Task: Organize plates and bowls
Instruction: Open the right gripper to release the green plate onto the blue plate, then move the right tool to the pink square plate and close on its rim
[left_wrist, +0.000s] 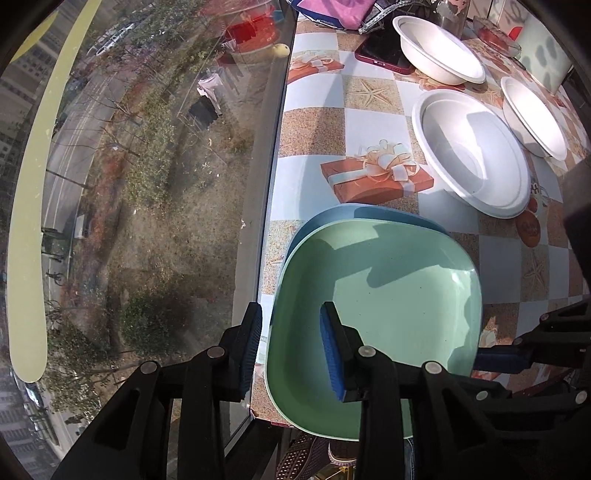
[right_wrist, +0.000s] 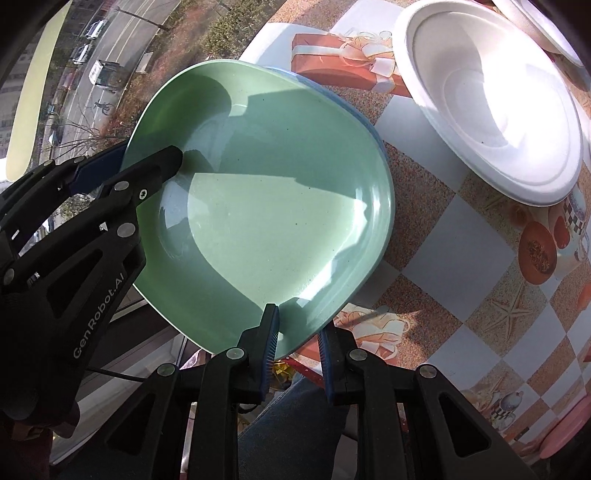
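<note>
At window-side edge of checked gift-print tablecloth (left_wrist: 369, 92), near front corner: pale green rounded-square plastic plate (left_wrist: 388, 295) lying on darker blue plate of same shape (left_wrist: 332, 216), blue showing only as a sliver along far rim, so stack close to aligned. Left gripper (left_wrist: 291, 350) set narrow-to-medium apart, straddling green plate's window-side rim, one finger outside over the edge, other inside the dish; pads apparently not pressing, likely just steadying or letting go. Right gripper (right_wrist: 299, 341) nearly closed, pinching green plate's front rim, one finger on top, other below; probably holding it to settle or nudge it square onto blue plate. Cannot tell whether green plate fully seated or a touch raised. Further in on cloth, three white round paper-pulp bowls (left_wrist: 469, 155) standing separate, unstacked, probably next to gather. Dark red phone (left_wrist: 384, 55) just beside farthest bowl, towards far edge.
</note>
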